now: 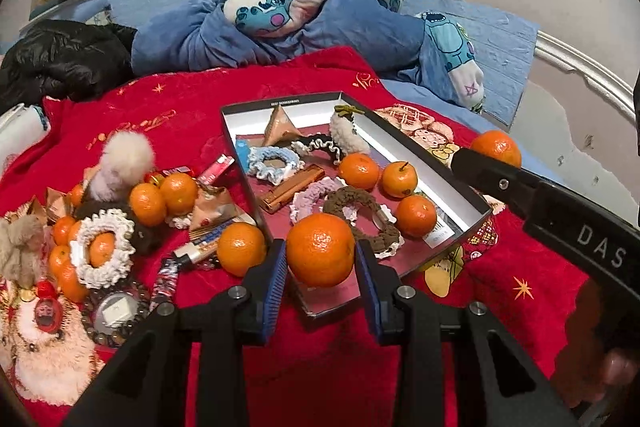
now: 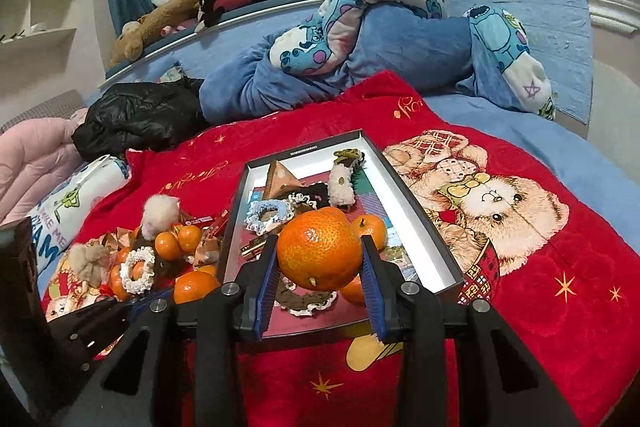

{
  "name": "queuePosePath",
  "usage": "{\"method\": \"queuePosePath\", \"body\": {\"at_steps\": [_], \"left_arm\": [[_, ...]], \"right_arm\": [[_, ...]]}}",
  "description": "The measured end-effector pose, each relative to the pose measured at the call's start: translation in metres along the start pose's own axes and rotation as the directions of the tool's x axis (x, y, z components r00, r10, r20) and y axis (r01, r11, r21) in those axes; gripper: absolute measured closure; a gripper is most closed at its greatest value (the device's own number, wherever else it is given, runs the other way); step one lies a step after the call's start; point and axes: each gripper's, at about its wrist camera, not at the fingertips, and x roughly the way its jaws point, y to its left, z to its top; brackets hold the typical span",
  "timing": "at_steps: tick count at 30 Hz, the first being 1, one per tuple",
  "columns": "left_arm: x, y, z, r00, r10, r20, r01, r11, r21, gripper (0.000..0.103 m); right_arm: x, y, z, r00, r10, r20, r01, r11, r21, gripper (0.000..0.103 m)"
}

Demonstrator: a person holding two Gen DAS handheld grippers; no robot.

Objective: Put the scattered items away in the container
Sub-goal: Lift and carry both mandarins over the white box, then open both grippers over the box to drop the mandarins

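My box (image 1: 460, 183) holds scrunchies (image 1: 273, 161) and three tangerines (image 1: 359, 171); both my left gripper (image 1: 321, 263) and right gripper (image 2: 319, 255), tilted downward, each clamp a mandarin (image 1: 320, 250) over it.

The shallow rectangular cardboard box (image 1: 466, 189) is lying on the red plush blanket (image 1: 248, 99) on the bed. Inside it, three small orange mandarins (image 1: 359, 171) are sitting to the right of the knitted hair scrunchies (image 1: 273, 161). Left of the box, more mandarins (image 1: 241, 248) are lying among wrappers. Each claw, the left claw (image 1: 321, 257) and the right claw (image 2: 319, 255), is holding a mandarin over the box's near end.
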Motion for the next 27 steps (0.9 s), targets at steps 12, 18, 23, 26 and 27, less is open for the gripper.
{"method": "queuePosePath", "body": {"at_steps": [12,18,23,26,27], "left_arm": [[0.019,-0.011,0.002,0.998,-0.031,-0.05,0.032,0.999,0.01,0.068],[0.03,-0.014,0.008,0.996,-0.053,-0.075,0.054,0.998,0.011,0.068],[0.046,-0.018,0.009,0.991,-0.044,-0.125,0.049,0.998,0.038,0.068],[0.053,-0.018,0.01,0.989,-0.044,-0.139,0.051,0.998,0.047,0.068],[0.055,-0.018,0.01,0.989,-0.04,-0.143,0.047,0.998,0.048,0.068]], "right_arm": [[0.019,-0.033,-0.005,0.996,-0.041,-0.081,0.044,0.998,0.041,0.066],[0.03,-0.037,-0.006,0.993,-0.016,-0.12,0.021,0.999,0.042,0.067],[0.041,-0.035,-0.01,0.987,-0.024,-0.156,0.029,0.999,0.03,0.067],[0.045,-0.04,-0.009,0.986,-0.02,-0.167,0.028,0.998,0.051,0.067],[0.047,-0.042,-0.009,0.985,-0.015,-0.172,0.026,0.998,0.06,0.067]]}}
